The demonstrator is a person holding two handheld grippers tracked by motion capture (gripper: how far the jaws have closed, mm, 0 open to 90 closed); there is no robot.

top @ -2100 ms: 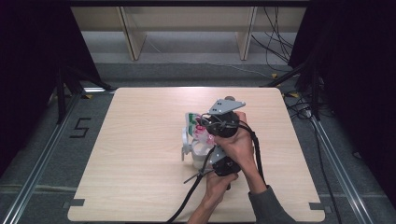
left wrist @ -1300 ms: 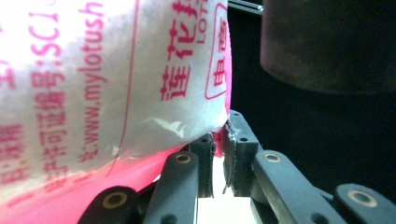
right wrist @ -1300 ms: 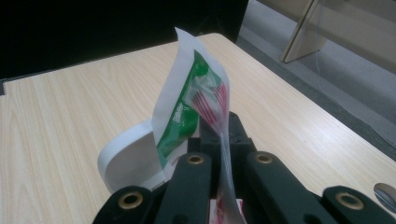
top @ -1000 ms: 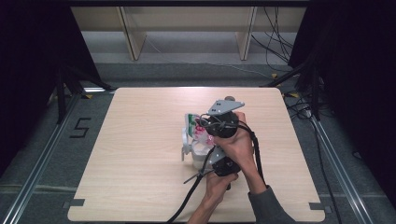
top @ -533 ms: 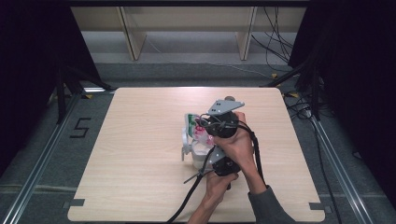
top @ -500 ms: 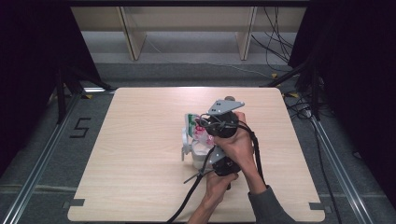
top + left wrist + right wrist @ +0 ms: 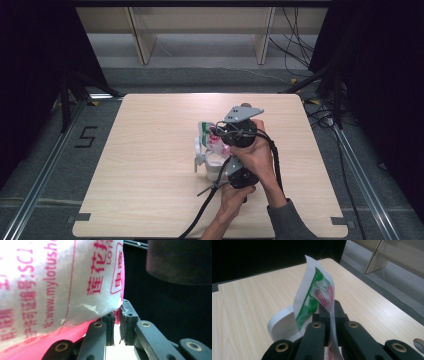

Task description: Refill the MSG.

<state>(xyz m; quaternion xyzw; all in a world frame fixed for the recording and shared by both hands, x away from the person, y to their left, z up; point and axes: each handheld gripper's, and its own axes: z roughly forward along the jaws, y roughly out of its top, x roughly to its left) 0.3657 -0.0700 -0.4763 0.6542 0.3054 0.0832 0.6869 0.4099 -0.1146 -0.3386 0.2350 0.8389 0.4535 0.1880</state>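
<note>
High view: both hands meet near the middle of the pale wooden surface (image 7: 150,165), the right gripper (image 7: 227,134) farther from the person, the left gripper (image 7: 220,172) nearer, and between them a small plastic pouch (image 7: 210,137) printed in pink, white and green. It stands over a white cup-like container (image 7: 212,165) that sits on the surface just under it. The pouch is held up off the wood, its long axis roughly upright, one end up by the right gripper and the bulk hanging toward the container. My reading is that the step in hand is tearing or opening the pouch above the container, with both ends pinched and no pull begun.

Left gripper view: the pouch (image 7: 57,282) looms very close, white with pink lettering, swollen with contents. The fingers (image 7: 110,327) stand nearly together, clamped on its thin sealed edge at the lower corner; the rest of the bag bulges away up and to the left of the view.

Right gripper view: these fingers (image 7: 329,315) are pressed together on the clear and green end of the pouch (image 7: 312,297), which rises upright from them, its top corner pointing up and slightly away. The white container (image 7: 282,325) shows just behind, on the surface (image 7: 249,295).

Next, I judge, the two grips must pull in opposite directions across the seal, kept over the container so nothing spills onto the wood
</note>
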